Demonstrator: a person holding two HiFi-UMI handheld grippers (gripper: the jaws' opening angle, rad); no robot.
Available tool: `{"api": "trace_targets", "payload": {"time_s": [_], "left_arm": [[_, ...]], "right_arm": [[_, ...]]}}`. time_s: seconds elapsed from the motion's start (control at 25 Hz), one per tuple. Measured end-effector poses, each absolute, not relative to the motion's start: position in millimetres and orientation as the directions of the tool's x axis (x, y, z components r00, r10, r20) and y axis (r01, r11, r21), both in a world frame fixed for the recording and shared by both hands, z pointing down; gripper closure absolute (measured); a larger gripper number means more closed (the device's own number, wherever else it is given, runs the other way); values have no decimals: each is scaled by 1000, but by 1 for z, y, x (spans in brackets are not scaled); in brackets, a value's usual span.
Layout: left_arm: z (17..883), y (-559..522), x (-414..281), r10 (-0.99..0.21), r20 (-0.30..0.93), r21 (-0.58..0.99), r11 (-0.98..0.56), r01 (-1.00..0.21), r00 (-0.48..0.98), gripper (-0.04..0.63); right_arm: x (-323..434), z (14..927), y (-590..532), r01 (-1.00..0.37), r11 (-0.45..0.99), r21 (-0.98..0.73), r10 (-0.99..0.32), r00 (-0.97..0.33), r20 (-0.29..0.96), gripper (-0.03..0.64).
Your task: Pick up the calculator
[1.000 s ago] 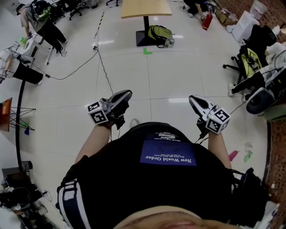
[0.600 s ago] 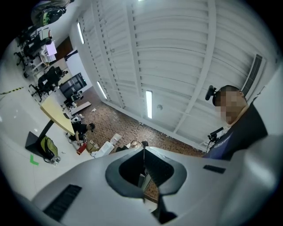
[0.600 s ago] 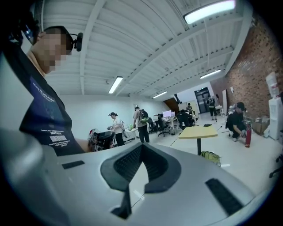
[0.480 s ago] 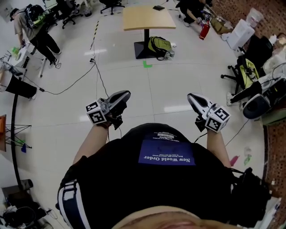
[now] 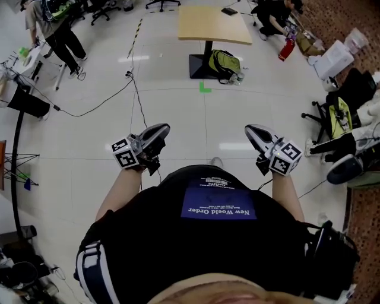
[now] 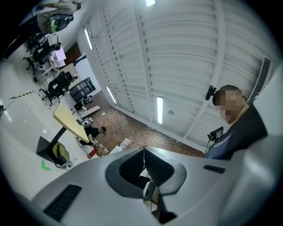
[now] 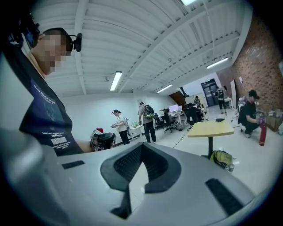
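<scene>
Left gripper (image 5: pixel 164 126): jaws pressed together, tips meeting in its own view (image 6: pixel 144 148), nothing pinched. Rides in the left hand with its marker cube (image 5: pixel 124 154) nearest the wrist. Points out over the white floor.

Right gripper (image 5: pixel 249 127): jaws likewise closed tip to tip (image 7: pixel 140 146), empty. Carries its own marker cube (image 5: pixel 286 157) at the wrist end. Held about level with the left one, well apart from it, either side of the black shirt (image 5: pixel 219 231).

Farther out, on the floor between the grippers and the table: a black cable (image 5: pixel 136 89) trailing off to the left, and a green tape mark (image 5: pixel 205 88).

Beyond that, a wooden table (image 5: pixel 214 24) on a dark pedestal, also seen from the right gripper (image 7: pixel 210 129). Against its base, a yellow-green backpack (image 5: pixel 224 61). On the tabletop near the far edge, a small dark flat thing (image 5: pixel 229 11), well apart from both grippers and touched by neither. Too small to confirm as the calculator; nothing else resembling one in any view.

Right of the table, a crouching person (image 5: pixel 273 12) beside a red extinguisher (image 5: pixel 287 48). At the far left, another standing person (image 5: pixel 53 24) by a workstation.
</scene>
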State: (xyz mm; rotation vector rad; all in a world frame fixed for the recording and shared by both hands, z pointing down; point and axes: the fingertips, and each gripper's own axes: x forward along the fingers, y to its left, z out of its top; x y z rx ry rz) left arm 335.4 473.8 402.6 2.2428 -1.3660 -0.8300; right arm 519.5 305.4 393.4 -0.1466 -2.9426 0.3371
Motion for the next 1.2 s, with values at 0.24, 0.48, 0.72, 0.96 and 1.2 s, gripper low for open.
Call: {"api": "trace_targets", "payload": {"time_s": [0.24,0.48,0.72,0.96,1.2], "left_arm": [[391,410,306,-928,-262,559,-368,-743,263,588],[372,336,286,-953,-268,540,-269,-798,140,588],[364,279,264,-962,-263,544,-214,-811,78,588],[377,285,198,-962,-272,587,-170,-792,5,588],[369,302,90,-943,-332,558,-215,-801,22,588]], "right_arm": [[460,396,225,218,950,-225,253,-958,137,632],[415,378,135,358,917,-178,383,-914,135,632],[362,383,70,430,877,-213,460,-880,121,632],[292,397,72,471,852,-229,509,-848,149,632],[184,374,94,490,860,-142,509,-845,162,632]]}}
